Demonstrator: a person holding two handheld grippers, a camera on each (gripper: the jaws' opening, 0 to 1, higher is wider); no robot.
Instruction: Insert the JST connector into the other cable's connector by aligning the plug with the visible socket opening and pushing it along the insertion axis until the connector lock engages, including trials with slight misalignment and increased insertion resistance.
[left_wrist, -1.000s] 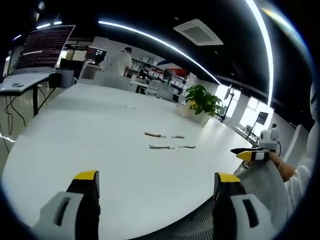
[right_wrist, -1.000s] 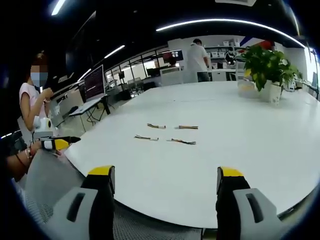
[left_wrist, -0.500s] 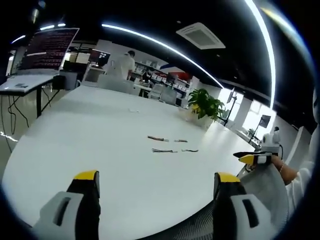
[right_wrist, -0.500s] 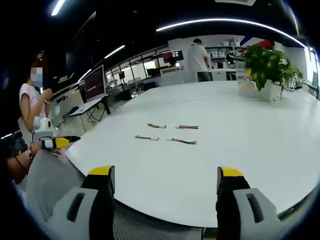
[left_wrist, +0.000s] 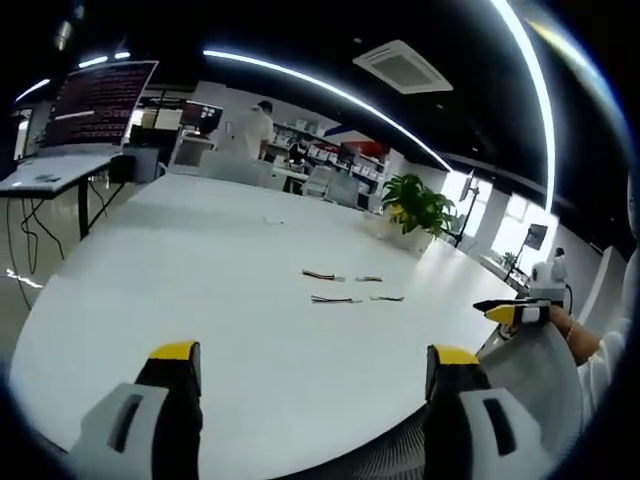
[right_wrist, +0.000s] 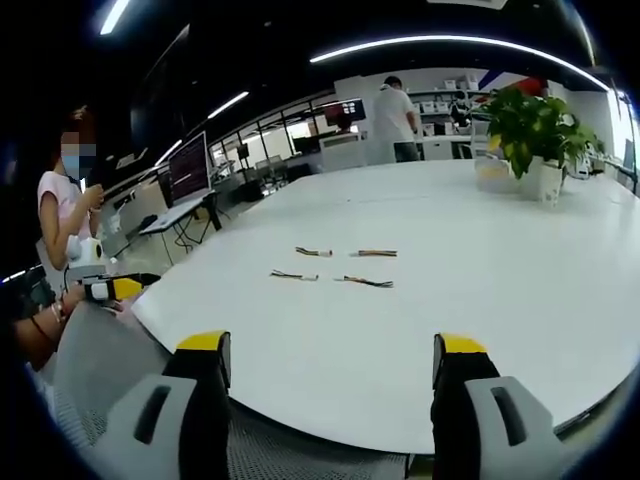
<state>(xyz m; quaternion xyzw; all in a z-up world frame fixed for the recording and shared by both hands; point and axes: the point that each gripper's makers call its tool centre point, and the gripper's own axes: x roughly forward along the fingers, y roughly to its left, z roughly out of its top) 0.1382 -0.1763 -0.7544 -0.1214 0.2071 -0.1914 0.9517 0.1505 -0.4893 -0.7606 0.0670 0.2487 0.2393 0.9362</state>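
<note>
White table (right_wrist: 520, 290), cables (right_wrist: 340, 267) beyond claw (right_wrist: 335, 375)

Four short cable pieces lie on one white table (right_wrist: 520, 300): cable piece one (right_wrist: 313, 252) at 11 o'clock of the group, cable piece two (right_wrist: 373, 254) at 1 o'clock, cable piece three (right_wrist: 293, 275) at 8 o'clock, cable piece four (right_wrist: 365, 283) at 5 o'clock. One potted plant (right_wrist: 532, 135) stands on the table. Two hand-held grippers: the left hand-held gripper (left_wrist: 312, 362) and the right hand-held gripper (right_wrist: 330, 352), each with two yellow-tipped jaws set apart. One monitor (left_wrist: 95, 98) stands at 10 o'clock. Two people: one standing person (right_wrist: 395, 120), one seated person (right_wrist: 65, 215).
</note>
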